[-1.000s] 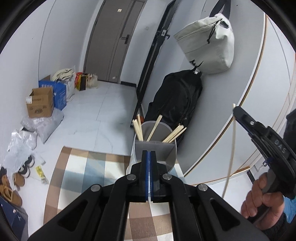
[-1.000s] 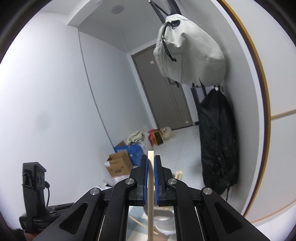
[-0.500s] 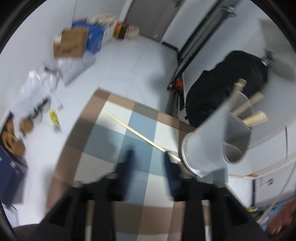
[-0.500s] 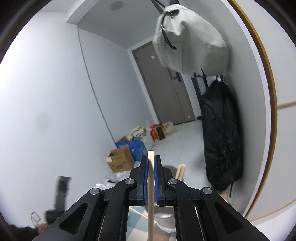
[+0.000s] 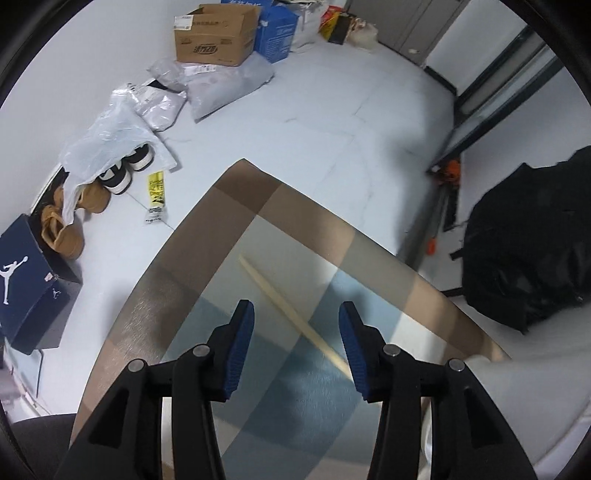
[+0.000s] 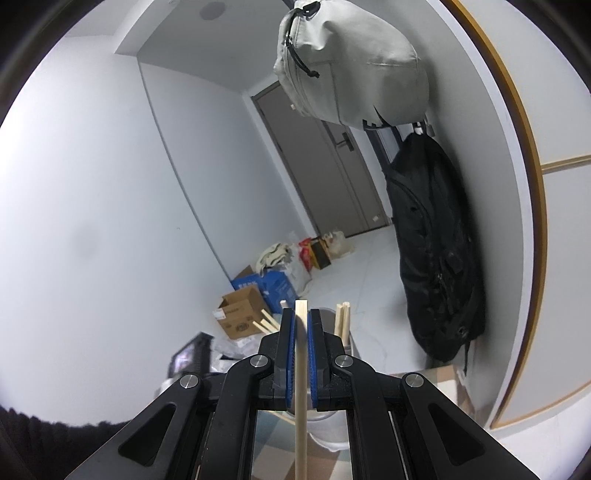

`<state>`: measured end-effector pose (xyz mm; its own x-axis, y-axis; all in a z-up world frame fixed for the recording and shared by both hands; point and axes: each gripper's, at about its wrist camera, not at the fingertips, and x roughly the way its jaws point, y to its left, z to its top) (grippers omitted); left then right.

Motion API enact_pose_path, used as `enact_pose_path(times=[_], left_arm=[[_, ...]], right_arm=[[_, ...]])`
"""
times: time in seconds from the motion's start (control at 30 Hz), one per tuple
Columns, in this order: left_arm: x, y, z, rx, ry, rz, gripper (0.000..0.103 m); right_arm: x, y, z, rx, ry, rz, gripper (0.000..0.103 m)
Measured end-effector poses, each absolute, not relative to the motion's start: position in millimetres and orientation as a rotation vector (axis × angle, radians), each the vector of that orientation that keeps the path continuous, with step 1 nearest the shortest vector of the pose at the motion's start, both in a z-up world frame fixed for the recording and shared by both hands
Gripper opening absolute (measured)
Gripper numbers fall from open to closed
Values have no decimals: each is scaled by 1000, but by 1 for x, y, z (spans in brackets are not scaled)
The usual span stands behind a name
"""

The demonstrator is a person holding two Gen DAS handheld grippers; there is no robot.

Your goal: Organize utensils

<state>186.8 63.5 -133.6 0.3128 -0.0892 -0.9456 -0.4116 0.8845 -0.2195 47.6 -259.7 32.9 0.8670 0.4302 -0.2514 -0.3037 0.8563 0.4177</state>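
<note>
In the left wrist view my left gripper [image 5: 295, 314] is open and empty, held above a pale wooden chopstick [image 5: 291, 314] that lies diagonally on the checked tablecloth [image 5: 177, 295]. In the right wrist view my right gripper [image 6: 301, 317] is shut on another chopstick [image 6: 301, 387], which stands upright between its blue pads. Just behind it stands the grey utensil holder [image 6: 328, 424] with several chopsticks [image 6: 341, 321] sticking out. The holder's pale edge [image 5: 517, 387] shows blurred at the lower right of the left wrist view.
The table's far edge [image 5: 236, 166] drops to a white floor with a cardboard box [image 5: 218, 35], plastic bags, shoes [image 5: 122, 173] and a blue shoebox [image 5: 29, 284]. A black backpack [image 6: 436, 251] and a grey bag [image 6: 351, 66] hang on the right wall.
My left gripper let go of the holder, opened, and swung down over the chopstick lying on the cloth. My right gripper still holds its chopstick and has drifted closer to the holder.
</note>
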Motion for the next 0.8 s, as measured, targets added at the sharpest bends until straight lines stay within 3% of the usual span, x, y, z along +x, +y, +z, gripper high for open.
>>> enact_pose_path(times=[0.1,0.13,0.17,0.37,0.8], left_arm=[[189,57,-134,-445,1233,260,39],[189,54,-133,-413,1227,280,33],[191,51,-135,-394,1232,284,9],[177,56,-133,-434,1178,239,0],[162,77,-114,-612,1121,96,0]], right_arm=[[47,-262,33,377,337,398,6],[46,-263,33,380,337,401,6],[47,-263,33,379,337,401,6],[45,-266,34,397,333,401,6],[39,-261,33,391,331,405,6]])
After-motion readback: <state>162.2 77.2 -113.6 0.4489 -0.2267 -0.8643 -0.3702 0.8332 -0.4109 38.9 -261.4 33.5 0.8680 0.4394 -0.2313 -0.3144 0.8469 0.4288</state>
